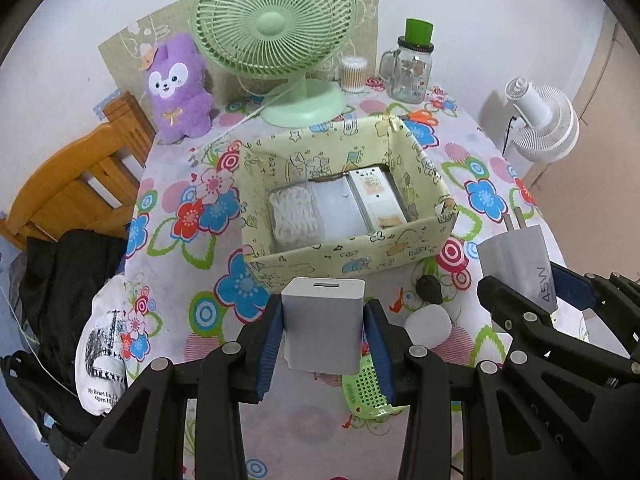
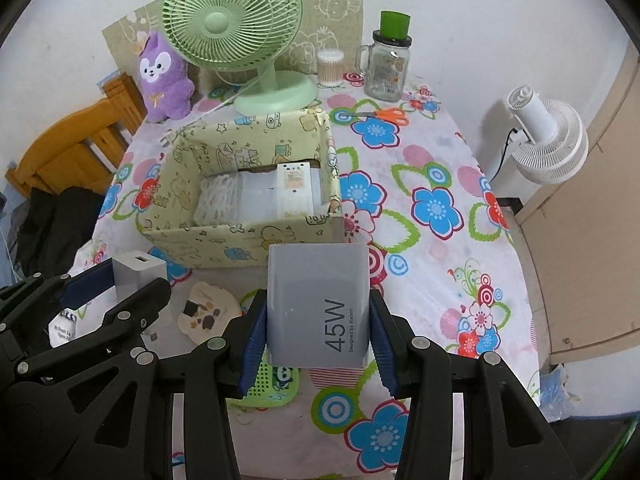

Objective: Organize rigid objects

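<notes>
In the left wrist view, the left gripper (image 1: 324,334) has its jaws clenched on a small grey cube-shaped charger (image 1: 323,322), held above the flower-patterned desk (image 1: 492,200), with the yellow cartoon-print cardboard box (image 1: 348,258) at twelve o'clock. In the right wrist view, the right gripper (image 2: 318,340) grasps a grey 45W charger block (image 2: 318,306) between its jaws, the same box (image 2: 224,240) lying at eleven o'clock.

Two chargers: one small grey cube (image 1: 323,322), one larger marked 45W (image 2: 318,308). Two grippers: left (image 1: 324,344), right (image 2: 318,344). One patterned box (image 1: 344,256). Two fans: green (image 1: 276,24), white (image 1: 544,120). One plush toy (image 1: 178,84). One jar (image 1: 412,68). One pair of scissors (image 2: 384,114).
</notes>
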`<state>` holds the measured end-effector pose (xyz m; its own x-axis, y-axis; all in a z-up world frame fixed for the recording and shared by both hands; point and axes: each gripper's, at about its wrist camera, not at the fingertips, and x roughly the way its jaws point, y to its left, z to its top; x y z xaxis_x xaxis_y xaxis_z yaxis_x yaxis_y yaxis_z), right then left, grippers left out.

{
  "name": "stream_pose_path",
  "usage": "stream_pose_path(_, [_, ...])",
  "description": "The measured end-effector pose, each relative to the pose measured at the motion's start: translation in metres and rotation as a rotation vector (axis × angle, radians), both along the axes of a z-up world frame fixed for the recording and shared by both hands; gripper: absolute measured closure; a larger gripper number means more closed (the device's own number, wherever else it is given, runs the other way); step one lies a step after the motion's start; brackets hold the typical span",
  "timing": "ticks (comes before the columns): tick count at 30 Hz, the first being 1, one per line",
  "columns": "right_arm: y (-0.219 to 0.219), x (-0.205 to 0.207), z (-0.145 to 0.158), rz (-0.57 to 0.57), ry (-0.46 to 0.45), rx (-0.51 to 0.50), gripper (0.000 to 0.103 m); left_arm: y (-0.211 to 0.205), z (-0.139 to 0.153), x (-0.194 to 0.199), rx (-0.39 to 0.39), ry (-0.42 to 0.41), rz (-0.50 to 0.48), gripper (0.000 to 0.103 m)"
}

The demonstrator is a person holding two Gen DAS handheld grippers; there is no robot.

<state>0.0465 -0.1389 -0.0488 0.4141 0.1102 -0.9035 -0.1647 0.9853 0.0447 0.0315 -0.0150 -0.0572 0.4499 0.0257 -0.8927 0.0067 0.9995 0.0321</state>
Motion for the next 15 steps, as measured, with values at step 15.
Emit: stream_pose_path(15, [0.014,0.004,0.018,-0.049,-0.057,-0.012,0.053,0.016,0.015,0.008,-0.018,-0.063,-0.042,0.062])
